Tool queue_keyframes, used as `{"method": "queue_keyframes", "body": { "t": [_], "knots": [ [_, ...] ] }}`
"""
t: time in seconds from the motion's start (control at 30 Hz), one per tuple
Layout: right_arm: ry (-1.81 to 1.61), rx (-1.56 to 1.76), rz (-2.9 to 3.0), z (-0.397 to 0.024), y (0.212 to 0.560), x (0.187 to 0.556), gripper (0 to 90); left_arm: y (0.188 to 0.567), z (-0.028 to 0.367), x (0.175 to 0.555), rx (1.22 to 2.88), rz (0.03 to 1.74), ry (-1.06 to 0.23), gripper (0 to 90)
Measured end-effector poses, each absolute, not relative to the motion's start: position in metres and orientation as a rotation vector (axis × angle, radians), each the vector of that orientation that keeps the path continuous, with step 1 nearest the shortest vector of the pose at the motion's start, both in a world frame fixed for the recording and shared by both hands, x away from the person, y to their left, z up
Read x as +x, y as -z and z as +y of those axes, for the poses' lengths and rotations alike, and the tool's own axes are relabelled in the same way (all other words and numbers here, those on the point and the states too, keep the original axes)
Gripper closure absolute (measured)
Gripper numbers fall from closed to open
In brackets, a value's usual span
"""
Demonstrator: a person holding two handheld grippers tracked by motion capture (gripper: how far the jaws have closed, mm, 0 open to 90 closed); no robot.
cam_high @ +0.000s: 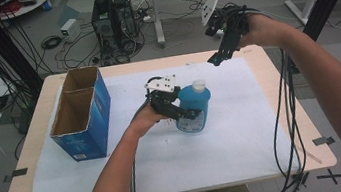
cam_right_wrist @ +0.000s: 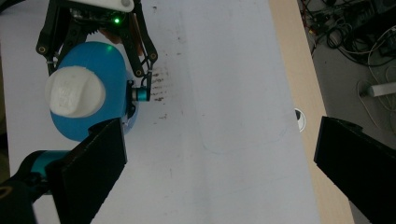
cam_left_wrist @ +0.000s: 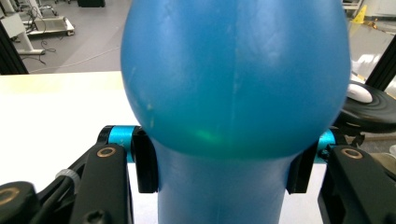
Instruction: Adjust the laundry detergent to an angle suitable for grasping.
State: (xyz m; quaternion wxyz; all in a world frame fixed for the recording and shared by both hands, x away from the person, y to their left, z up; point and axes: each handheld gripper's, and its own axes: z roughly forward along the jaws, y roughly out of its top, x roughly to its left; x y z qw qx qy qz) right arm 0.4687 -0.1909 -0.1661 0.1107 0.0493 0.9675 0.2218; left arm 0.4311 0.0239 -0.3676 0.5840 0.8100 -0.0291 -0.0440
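The left gripper's (cam_high: 187, 112) jaws are clamped on the narrow waist of the blue bottle (cam_high: 193, 107), which stands upright on the white sheet (cam_high: 244, 131) of the desk (cam_high: 284, 91), right of the box (cam_high: 81, 113). The right gripper (cam_high: 217, 59) hangs above the desk beyond the bottle, jaws wide apart, holding nothing.

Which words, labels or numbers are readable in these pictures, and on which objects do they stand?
None can be read.
Blue bottle: its label is too blurred to read.
Blue cardboard box: small white print near its lower corner, too small to read.
White cap: raised marks on top, not legible.
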Motion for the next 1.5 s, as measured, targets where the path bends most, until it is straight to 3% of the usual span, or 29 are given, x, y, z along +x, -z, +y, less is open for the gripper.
{"method": "queue_keyframes", "body": {
  "t": [0.7, 1.5],
  "knots": [
    [-0.672, 0.113, 2.831, -0.191, 0.165, 0.468, 1.4, 0.400, 0.020, 0.423, 1.918, -0.007, 0.100, 43.3],
    [-0.676, 0.094, 2.826, -0.183, 0.162, 0.459, 1.4, 0.403, 0.028, 0.409, 1.922, 0.042, 0.079, 40.8]
  ]
}}
